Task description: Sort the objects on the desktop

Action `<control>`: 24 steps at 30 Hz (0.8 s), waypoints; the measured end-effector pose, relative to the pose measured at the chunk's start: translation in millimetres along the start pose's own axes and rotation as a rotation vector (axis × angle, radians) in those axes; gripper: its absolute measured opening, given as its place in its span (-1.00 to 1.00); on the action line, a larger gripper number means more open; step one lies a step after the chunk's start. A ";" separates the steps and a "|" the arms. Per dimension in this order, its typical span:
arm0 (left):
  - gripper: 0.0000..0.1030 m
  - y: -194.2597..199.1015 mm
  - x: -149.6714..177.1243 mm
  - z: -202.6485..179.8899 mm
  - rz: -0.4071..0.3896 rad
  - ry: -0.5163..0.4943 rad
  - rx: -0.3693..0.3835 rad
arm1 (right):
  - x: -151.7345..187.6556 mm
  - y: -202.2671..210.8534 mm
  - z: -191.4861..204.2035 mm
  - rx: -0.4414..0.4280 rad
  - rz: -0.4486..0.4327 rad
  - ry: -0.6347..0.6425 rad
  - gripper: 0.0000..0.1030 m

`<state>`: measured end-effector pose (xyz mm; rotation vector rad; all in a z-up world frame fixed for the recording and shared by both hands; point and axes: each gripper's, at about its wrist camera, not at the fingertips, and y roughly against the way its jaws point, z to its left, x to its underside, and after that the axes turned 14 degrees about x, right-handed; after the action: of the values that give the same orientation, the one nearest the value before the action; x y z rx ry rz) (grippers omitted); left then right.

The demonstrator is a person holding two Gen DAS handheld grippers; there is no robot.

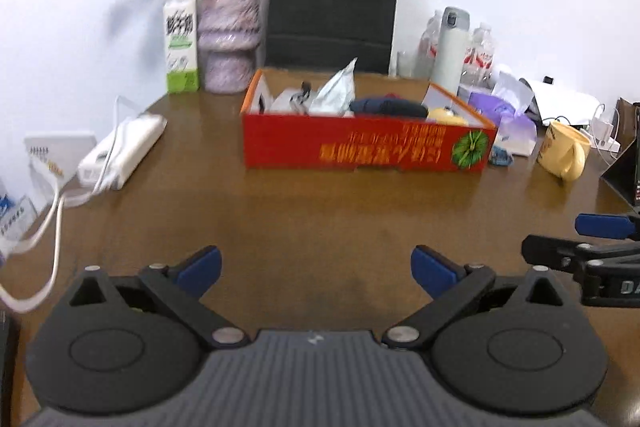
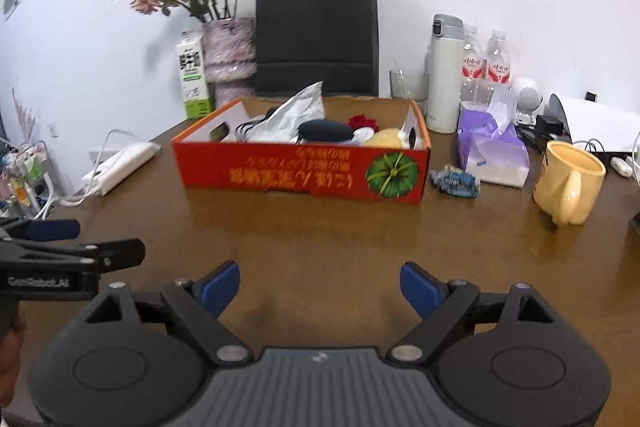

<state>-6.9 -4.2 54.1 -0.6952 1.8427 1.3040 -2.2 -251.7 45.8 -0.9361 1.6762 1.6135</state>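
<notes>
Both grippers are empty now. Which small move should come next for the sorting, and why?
Probably move the right gripper forward and to the right, toward the crumpled blue wrapper. It lies loose on the table just right of the red box, which already holds items. Both grippers are open and hold nothing.

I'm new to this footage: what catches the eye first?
A long red cardboard box with a green pumpkin picture sits mid-table, filled with oddments. Behind it stand a black paper bag and a vase of faded pink roses. A pale yellow mug sits to its right.
</notes>
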 end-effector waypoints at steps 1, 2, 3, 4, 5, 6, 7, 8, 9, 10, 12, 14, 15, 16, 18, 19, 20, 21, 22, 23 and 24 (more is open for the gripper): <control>1.00 2.9 6.8 2.3 0.003 -0.001 0.003 | 6.6 5.1 2.2 -0.015 -0.001 0.002 0.74; 1.00 5.1 15.0 4.2 0.006 -0.003 0.000 | 13.2 9.6 6.3 -0.018 -0.007 0.012 0.76; 1.00 6.7 21.3 6.2 0.011 -0.006 -0.009 | 20.0 13.3 9.0 -0.012 -0.020 0.023 0.76; 1.00 7.8 26.2 7.7 0.014 -0.003 -0.018 | 27.2 16.2 11.8 0.000 -0.033 0.039 0.76; 1.00 8.8 31.1 10.0 0.022 0.006 -0.022 | 33.0 17.9 14.9 0.014 -0.035 0.051 0.76; 1.00 9.7 34.7 12.6 0.033 0.016 -0.019 | 37.9 18.2 17.1 0.025 -0.026 0.057 0.76; 1.00 9.6 37.6 14.4 0.050 0.026 -0.004 | 42.1 17.7 19.8 0.025 -0.010 0.062 0.76; 1.00 8.9 39.2 16.1 0.068 0.031 0.011 | 45.2 16.3 21.9 0.018 0.007 0.061 0.76; 1.00 8.5 40.0 18.1 0.078 0.036 0.014 | 48.0 14.4 24.5 0.013 0.026 0.060 0.76; 1.00 7.7 41.4 18.6 0.080 0.042 0.011 | 49.9 11.2 26.9 0.012 0.041 0.057 0.76; 1.00 4.8 41.7 20.6 0.083 0.046 0.001 | 52.5 5.1 33.8 0.027 0.062 0.061 0.76; 1.00 -0.7 41.0 20.8 0.092 0.043 -0.022 | 50.8 -3.5 39.3 0.056 0.080 0.054 0.76; 1.00 -4.0 40.1 20.4 0.100 0.038 -0.036 | 49.6 -7.8 40.4 0.063 0.088 0.048 0.76; 1.00 -7.9 38.6 19.5 0.106 0.027 -0.054 | 47.9 -12.8 40.7 0.071 0.100 0.038 0.76; 1.00 -17.3 34.8 16.9 0.125 0.000 -0.082 | 45.6 -21.4 41.6 0.103 0.111 0.031 0.85; 1.00 -20.4 33.0 16.5 0.122 -0.007 -0.080 | 44.3 -24.7 41.6 0.125 0.111 0.028 0.88; 1.00 -24.3 31.4 15.8 0.122 -0.007 -0.070 | 43.0 -28.0 41.2 0.136 0.114 0.022 0.90; 1.00 -27.0 30.4 14.9 0.121 -0.008 -0.069 | 41.8 -31.3 40.8 0.137 0.118 0.016 0.94; 1.00 -29.9 29.3 13.5 0.117 -0.010 -0.070 | 40.9 -34.8 40.6 0.136 0.120 0.012 0.97; 1.00 -32.1 28.8 13.0 0.112 -0.008 -0.079 | 40.7 -37.5 40.9 0.137 0.118 0.010 1.00; 1.00 -33.5 28.1 13.2 0.108 -0.001 -0.086 | 39.6 -39.6 40.4 0.136 0.118 0.004 1.00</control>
<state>7.0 -2.9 10.6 -0.6476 1.8547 1.4601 7.2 -214.2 -11.4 -0.7874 1.8486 1.5510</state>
